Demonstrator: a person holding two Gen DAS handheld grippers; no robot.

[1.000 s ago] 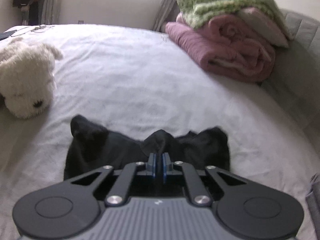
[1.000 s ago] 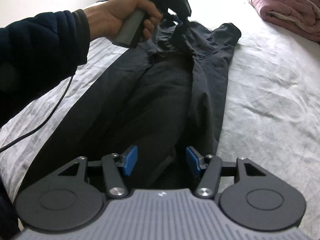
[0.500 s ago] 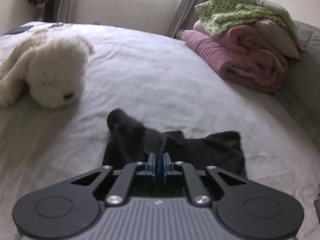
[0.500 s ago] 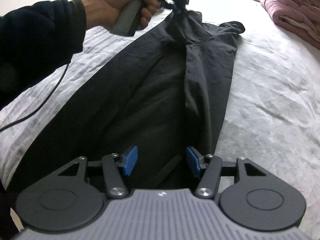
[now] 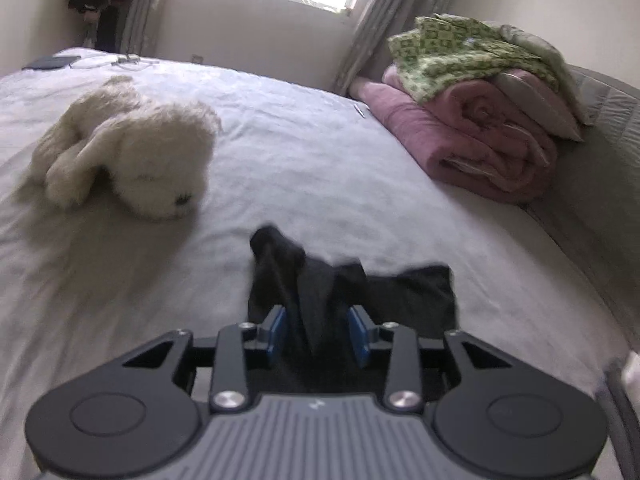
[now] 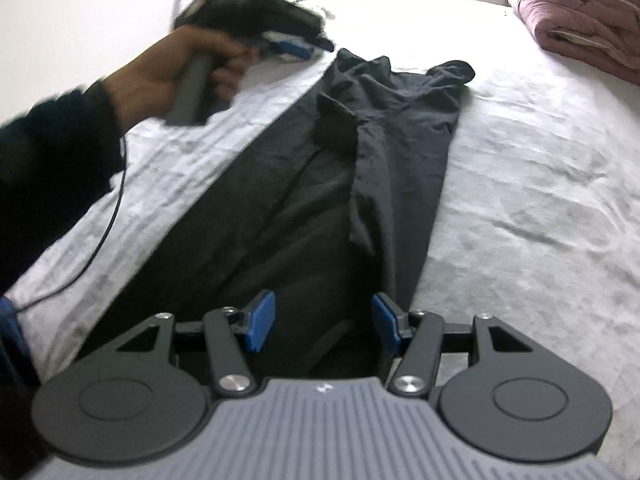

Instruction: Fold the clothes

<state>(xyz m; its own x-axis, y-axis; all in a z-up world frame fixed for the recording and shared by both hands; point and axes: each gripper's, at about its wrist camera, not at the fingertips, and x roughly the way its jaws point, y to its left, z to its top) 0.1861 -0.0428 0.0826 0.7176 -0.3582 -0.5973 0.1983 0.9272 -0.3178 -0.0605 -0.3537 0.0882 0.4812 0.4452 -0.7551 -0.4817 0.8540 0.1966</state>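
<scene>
Dark trousers [image 6: 320, 200] lie lengthwise on the white bed [image 6: 540, 200], their far end bunched and creased. My right gripper [image 6: 324, 322] hovers open over the near part of the trousers, and its blue pads touch no cloth. A hand [image 6: 172, 76] holds my left gripper [image 6: 296, 48] at the far end, just left of the crumpled edge. In the left wrist view the left gripper [image 5: 317, 334] has its jaws opening. A raised fold of the trousers [image 5: 348, 292] stands loose between the blue pads.
A cream plush dog [image 5: 132, 164] lies on the bed just beyond and left of the trousers' end. A rolled pink blanket [image 5: 472, 140] with a green cloth [image 5: 460, 52] on top sits at the right edge. A black cable [image 6: 100, 240] trails from the left gripper across the sheet.
The left gripper carried the pinched end of the trousers along the bed towards the plush dog. Its jaws have since parted and let the cloth go. The right gripper has kept still.
</scene>
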